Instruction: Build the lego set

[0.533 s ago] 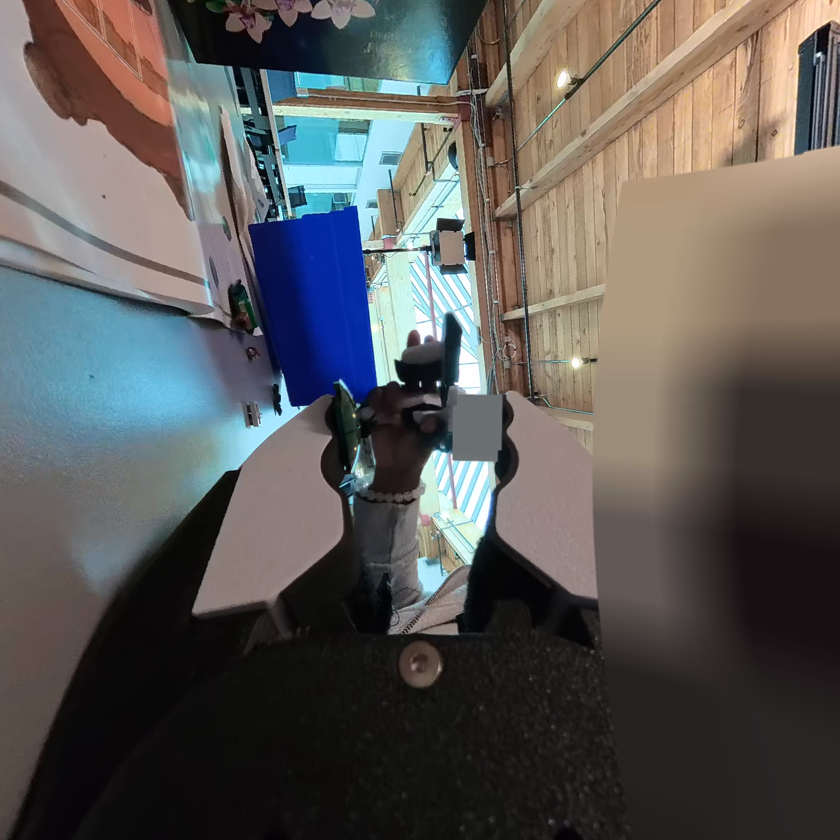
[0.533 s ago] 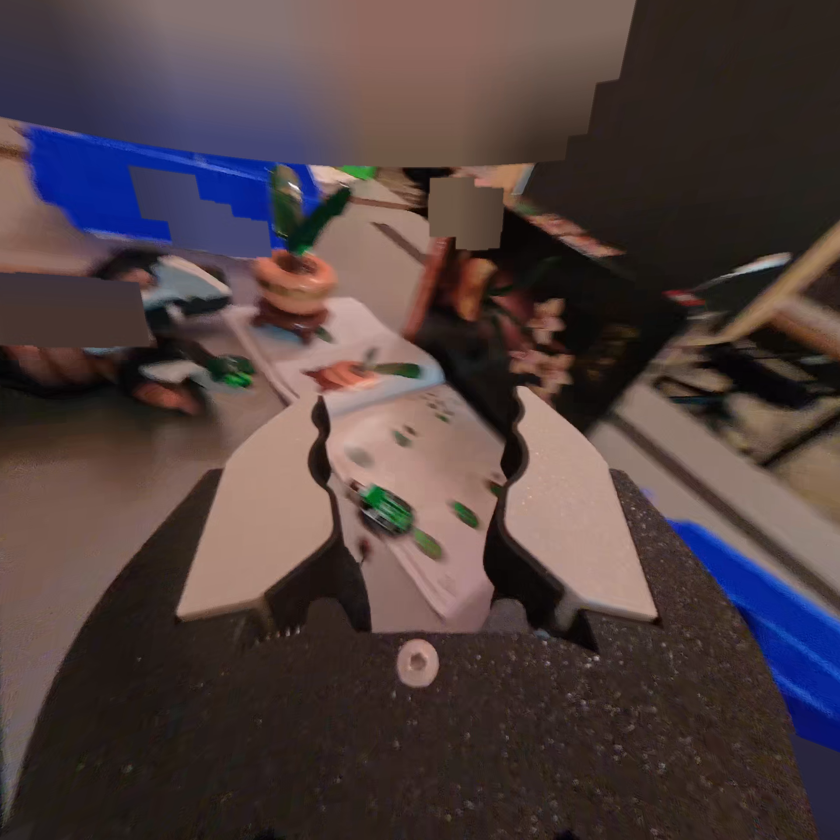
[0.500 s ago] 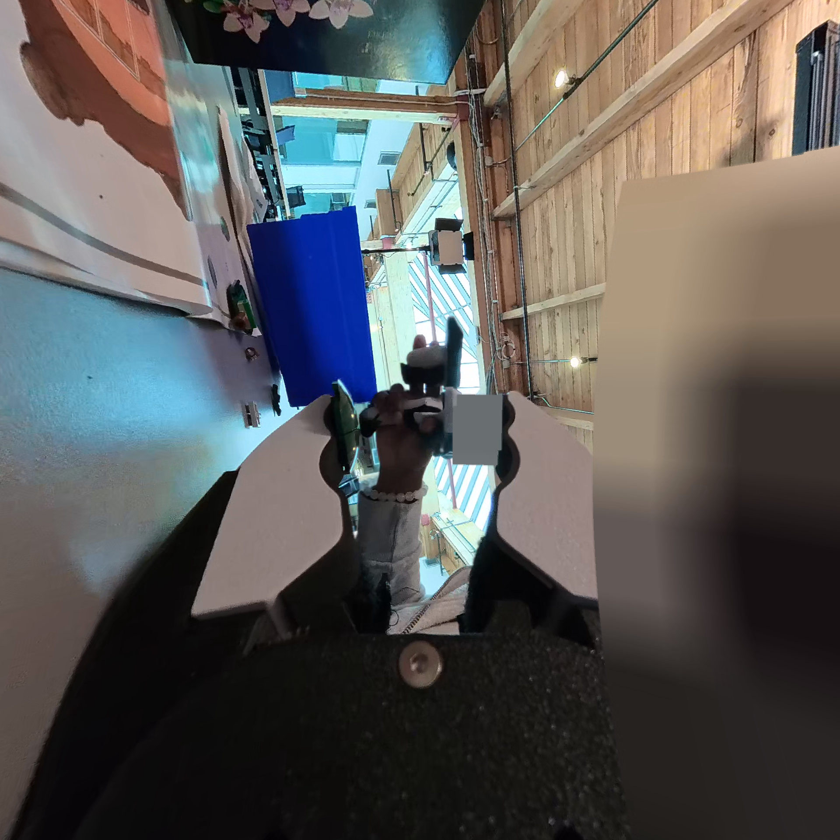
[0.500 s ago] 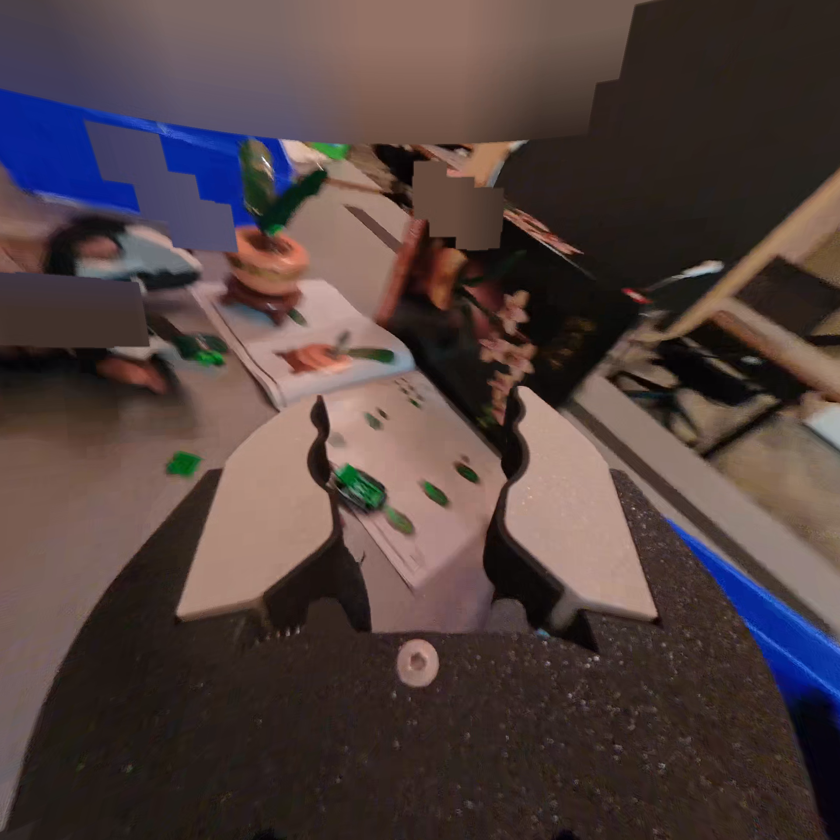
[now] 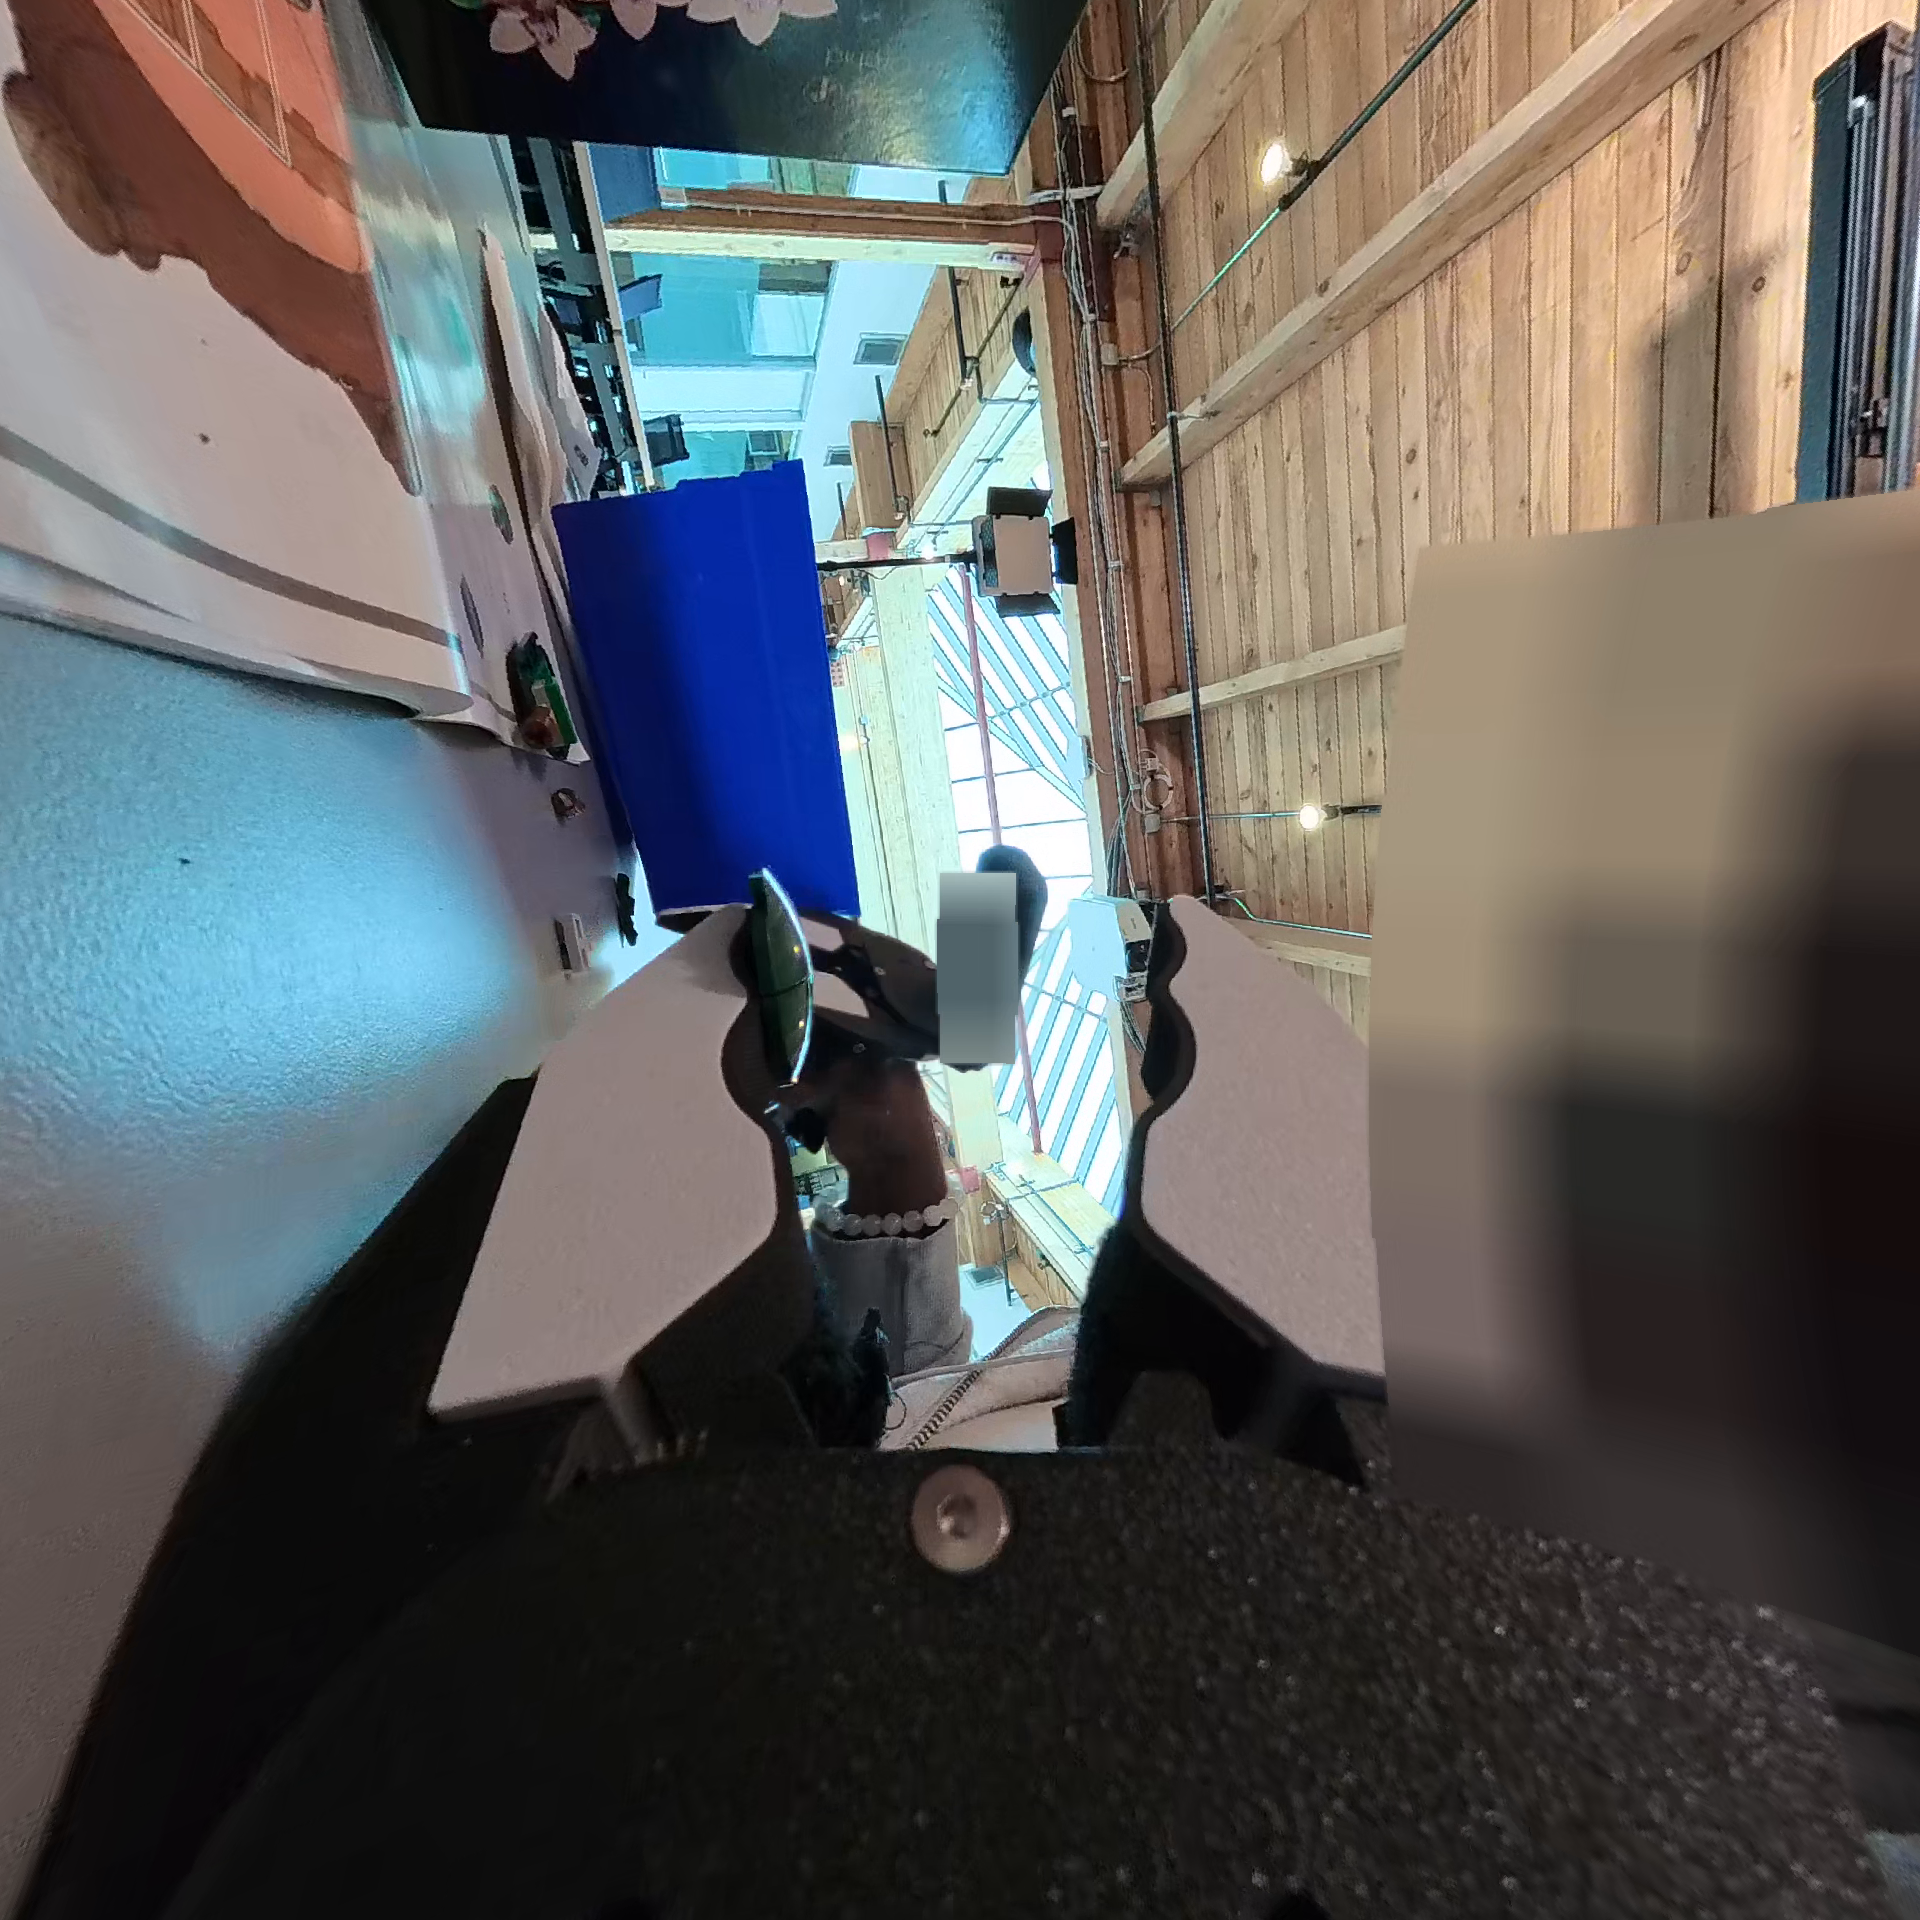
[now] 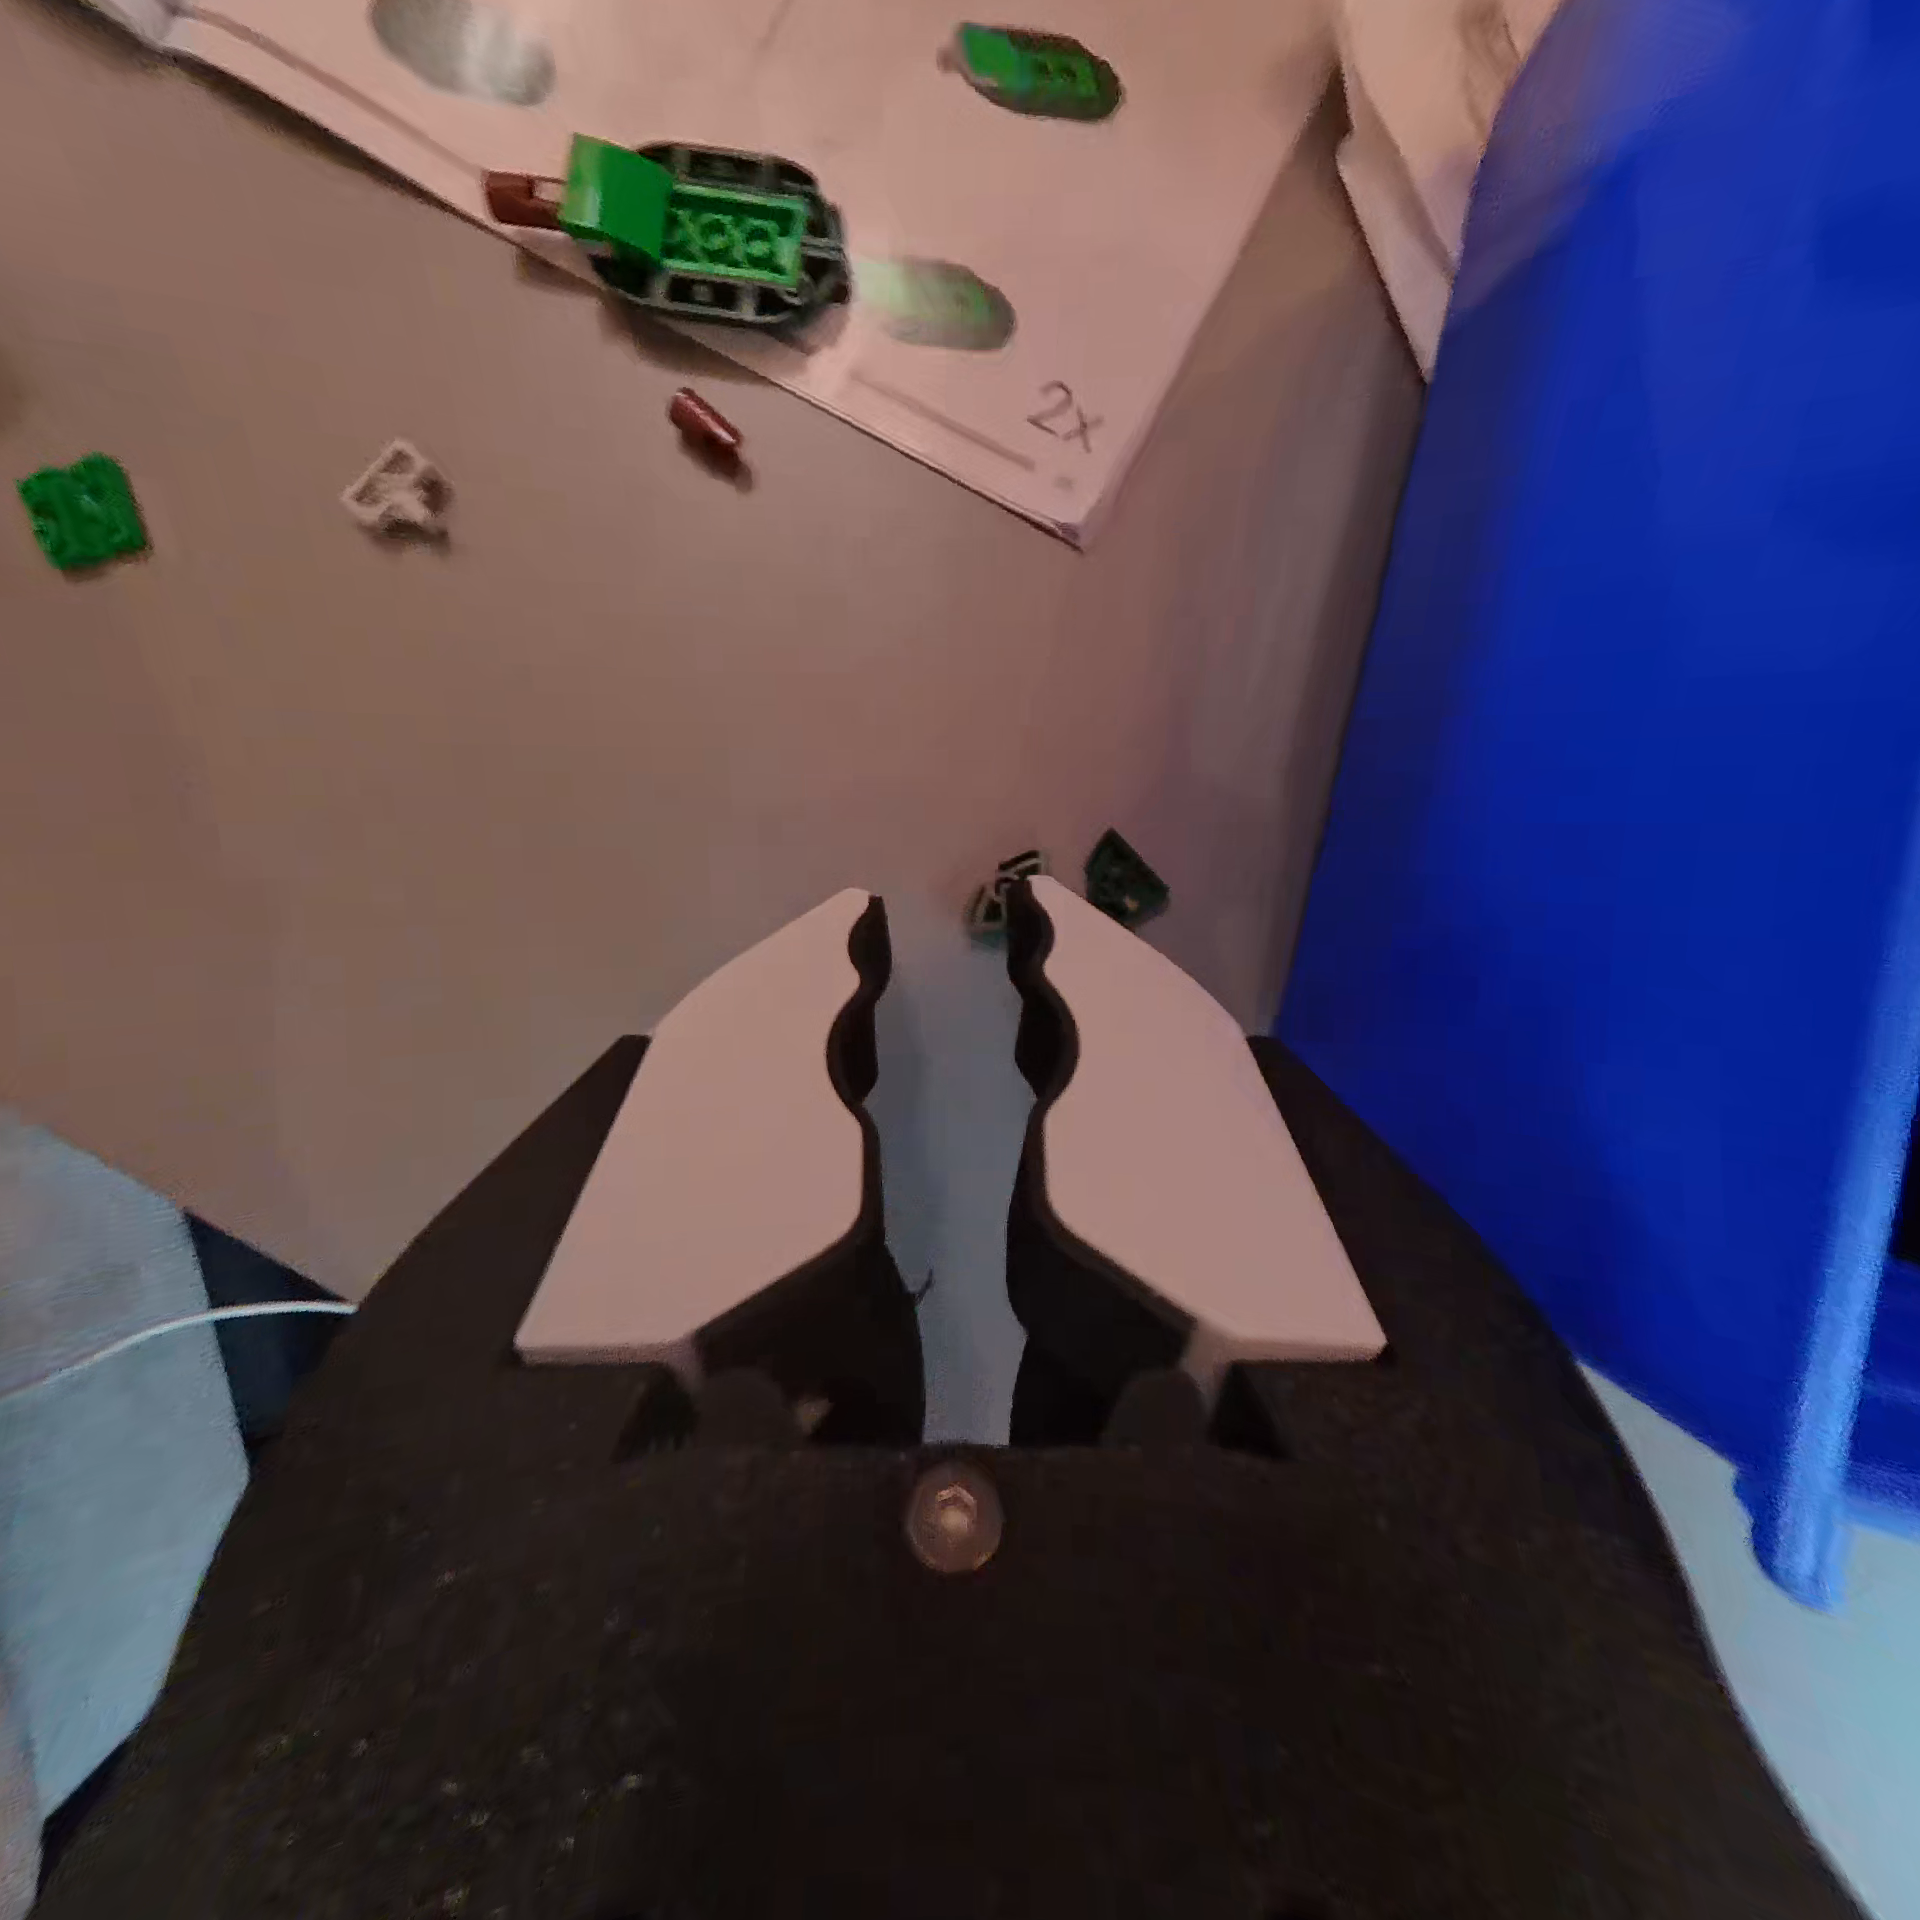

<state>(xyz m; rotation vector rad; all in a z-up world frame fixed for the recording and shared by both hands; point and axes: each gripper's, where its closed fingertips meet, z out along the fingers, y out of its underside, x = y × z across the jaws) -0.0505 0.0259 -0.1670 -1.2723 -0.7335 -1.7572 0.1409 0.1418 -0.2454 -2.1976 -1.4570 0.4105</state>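
My left gripper (image 5: 961,914) is rolled on its side above the table and its jaws stand wide apart. A dark green leaf piece (image 5: 779,977) lies against the inner edge of one finger only. My right gripper (image 6: 948,894) points down at the grey table, jaws narrowed to a small gap with nothing between them. Two small dark green pieces (image 6: 1000,902) (image 6: 1127,878) lie just past its right fingertip. A green and dark grey assembly (image 6: 717,234) lies on the instruction booklet (image 6: 1091,260). The right gripper, in a person's hand, also shows beyond the left fingers (image 5: 883,997).
A blue bin (image 6: 1662,727) stands close on the right, also seen in the left wrist view (image 5: 707,707). Loose on the table are a brown pin (image 6: 707,421), a white piece (image 6: 397,494) and a green square piece (image 6: 83,512). A black box (image 5: 727,83) stands beyond the booklet. About 25 cm separates my left fingertips from my right. The green square piece (image 6: 83,512) is closer to my left gripper, around 8 cm from its tips; the right tips are 15 cm off.
My right gripper has swung from looking across the table to pointing down beside the blue bin, and its jaws have narrowed. My left gripper has hardly moved, the leaf still on its finger.
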